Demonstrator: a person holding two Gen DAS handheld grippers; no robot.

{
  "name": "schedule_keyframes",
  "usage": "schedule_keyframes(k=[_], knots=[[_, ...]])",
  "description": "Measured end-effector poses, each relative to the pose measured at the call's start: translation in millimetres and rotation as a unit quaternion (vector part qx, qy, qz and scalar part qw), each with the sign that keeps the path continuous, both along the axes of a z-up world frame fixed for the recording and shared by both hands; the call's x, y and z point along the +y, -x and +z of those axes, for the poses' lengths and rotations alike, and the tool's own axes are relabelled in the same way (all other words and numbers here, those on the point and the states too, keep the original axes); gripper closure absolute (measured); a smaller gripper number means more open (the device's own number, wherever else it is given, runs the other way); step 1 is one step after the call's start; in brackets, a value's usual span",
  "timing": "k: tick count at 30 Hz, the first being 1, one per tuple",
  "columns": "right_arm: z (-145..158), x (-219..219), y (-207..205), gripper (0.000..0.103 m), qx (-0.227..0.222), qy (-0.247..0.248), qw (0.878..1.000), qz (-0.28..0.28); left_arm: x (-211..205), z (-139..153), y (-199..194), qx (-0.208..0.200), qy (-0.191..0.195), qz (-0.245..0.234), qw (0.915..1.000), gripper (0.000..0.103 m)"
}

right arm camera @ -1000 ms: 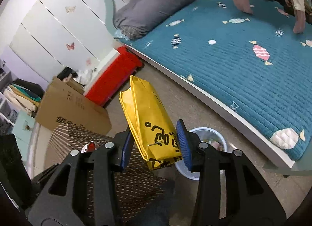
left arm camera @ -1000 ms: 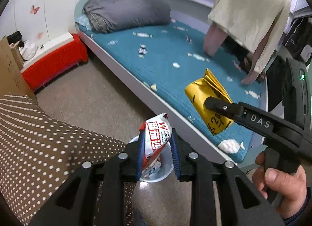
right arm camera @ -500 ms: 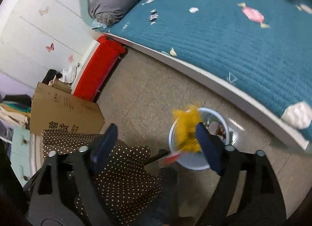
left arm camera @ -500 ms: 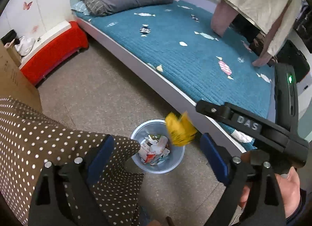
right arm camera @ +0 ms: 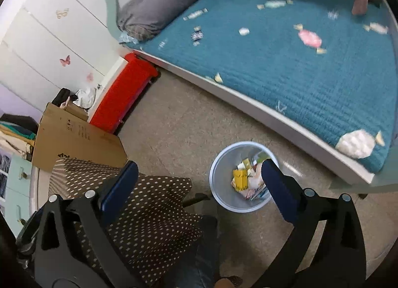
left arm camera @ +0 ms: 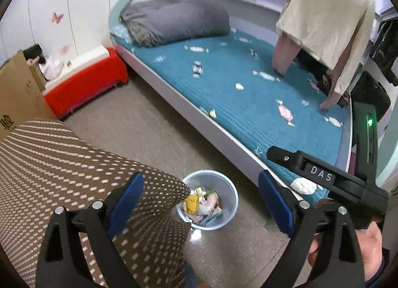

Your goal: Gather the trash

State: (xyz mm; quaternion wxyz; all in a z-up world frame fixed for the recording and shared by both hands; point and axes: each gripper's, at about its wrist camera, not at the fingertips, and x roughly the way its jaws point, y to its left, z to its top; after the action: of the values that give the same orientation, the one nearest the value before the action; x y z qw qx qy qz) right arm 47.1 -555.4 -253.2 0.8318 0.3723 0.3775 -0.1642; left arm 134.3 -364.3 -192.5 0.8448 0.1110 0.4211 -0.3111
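Note:
A pale blue waste bin stands on the floor beside the bed; it also shows in the right wrist view. Inside lie a yellow packet, which the right wrist view shows too, a red-and-white snack wrapper and other scraps. My left gripper is open and empty, high above the bin. My right gripper is open and empty above the bin's left rim. Its black body shows in the left wrist view.
A brown polka-dot chair seat is left of the bin. A bed with a teal cover and grey duvet fills the right. Another person leans on it. A red bench and a cardboard box stand at left.
Both grippers opened. The snack wrapper fell from the left and the yellow packet from the right; both now lie in the bin.

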Motion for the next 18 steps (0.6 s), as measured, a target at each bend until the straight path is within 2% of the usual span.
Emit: schedule_keyframes(k=[5, 12, 16, 18], knots=[[55, 34, 19, 0.006, -0.029, 0.049, 0.998, 0.014, 37, 46, 30, -0.061, 0.024, 0.024, 0.9975, 0.009], [127, 97, 44, 0.006, -0.069, 0.099, 0.991, 0.05, 106, 102, 77, -0.156, 0.03, 0.069, 0.9849, 0.007], [169, 133, 62, 0.006, -0.1, 0.136, 0.983, 0.069, 138, 121, 99, -0.193, -0.002, 0.083, 0.9776, 0.007], [188, 151, 70, 0.006, -0.11, 0.159, 0.978, 0.077, 160, 134, 107, -0.199, 0.004, 0.104, 0.9745, 0.007]])
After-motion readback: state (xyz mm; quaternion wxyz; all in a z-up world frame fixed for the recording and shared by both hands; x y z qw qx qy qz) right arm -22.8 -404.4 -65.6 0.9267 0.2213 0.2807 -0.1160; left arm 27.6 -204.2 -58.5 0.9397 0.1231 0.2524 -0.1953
